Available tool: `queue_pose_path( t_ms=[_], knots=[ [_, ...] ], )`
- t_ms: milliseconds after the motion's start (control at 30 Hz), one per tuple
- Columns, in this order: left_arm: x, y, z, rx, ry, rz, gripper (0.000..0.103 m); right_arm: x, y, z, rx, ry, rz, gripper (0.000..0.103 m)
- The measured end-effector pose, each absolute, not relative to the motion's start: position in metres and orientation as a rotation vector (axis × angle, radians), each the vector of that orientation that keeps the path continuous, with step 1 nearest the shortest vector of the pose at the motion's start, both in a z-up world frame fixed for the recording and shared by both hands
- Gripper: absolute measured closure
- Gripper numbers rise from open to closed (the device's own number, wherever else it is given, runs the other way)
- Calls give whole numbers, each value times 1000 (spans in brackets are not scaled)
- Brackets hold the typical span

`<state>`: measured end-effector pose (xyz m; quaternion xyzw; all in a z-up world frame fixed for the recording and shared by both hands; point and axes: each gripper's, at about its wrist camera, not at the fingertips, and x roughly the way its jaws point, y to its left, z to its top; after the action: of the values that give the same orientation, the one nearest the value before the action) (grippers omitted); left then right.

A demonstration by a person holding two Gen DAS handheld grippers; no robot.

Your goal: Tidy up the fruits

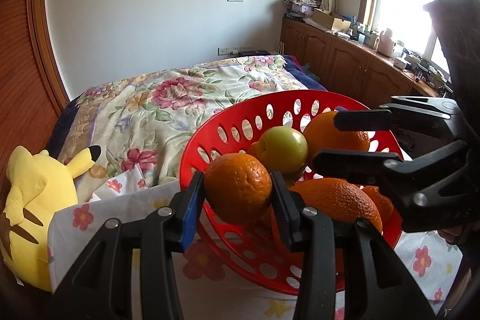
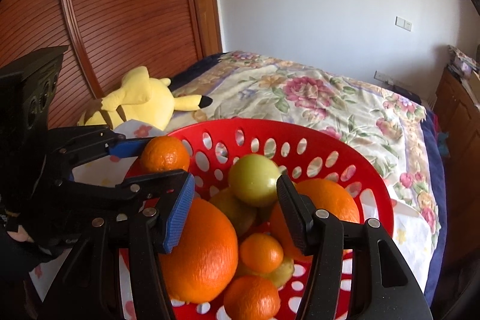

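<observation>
A red perforated basket (image 1: 240, 110) (image 2: 330, 137) stands on a flowered cloth and holds several oranges and green apples. My left gripper (image 1: 238, 194) is shut on an orange (image 1: 238, 185) at the basket's near-left rim; it shows in the right wrist view (image 2: 159, 161) with that orange (image 2: 164, 153). My right gripper (image 2: 234, 215) is open and empty above the fruit, over a large orange (image 2: 201, 251) and a green apple (image 2: 253, 179). It shows in the left wrist view (image 1: 345, 140) above the green apple (image 1: 283, 149).
A yellow Pikachu plush (image 1: 33, 200) (image 2: 138, 101) lies left of the basket. A bed with a floral blanket (image 1: 168, 98) lies behind. Wooden cabinets (image 1: 345, 62) with clutter stand under the window at right. A wooden slatted door (image 2: 120, 5) is at left.
</observation>
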<state>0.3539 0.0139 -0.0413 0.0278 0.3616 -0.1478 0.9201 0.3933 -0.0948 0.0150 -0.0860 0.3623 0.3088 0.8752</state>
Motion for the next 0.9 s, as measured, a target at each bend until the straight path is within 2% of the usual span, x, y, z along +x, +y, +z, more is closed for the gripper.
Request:
queue_pose_path(
  t_ms=[233, 467, 567, 900],
  knots=[
    [351, 9, -40, 61, 748, -295, 60, 381, -109, 17, -147, 748, 631, 44],
    [340, 2, -26, 59, 724, -266, 50, 366, -123, 21, -109, 737, 616, 44],
    [334, 2, -20, 53, 721, -257, 49, 358, -129, 22, -100, 728, 598, 42],
    [285, -9, 0, 63, 676, -237, 46, 322, -154, 32, -54, 681, 552, 40]
  ],
)
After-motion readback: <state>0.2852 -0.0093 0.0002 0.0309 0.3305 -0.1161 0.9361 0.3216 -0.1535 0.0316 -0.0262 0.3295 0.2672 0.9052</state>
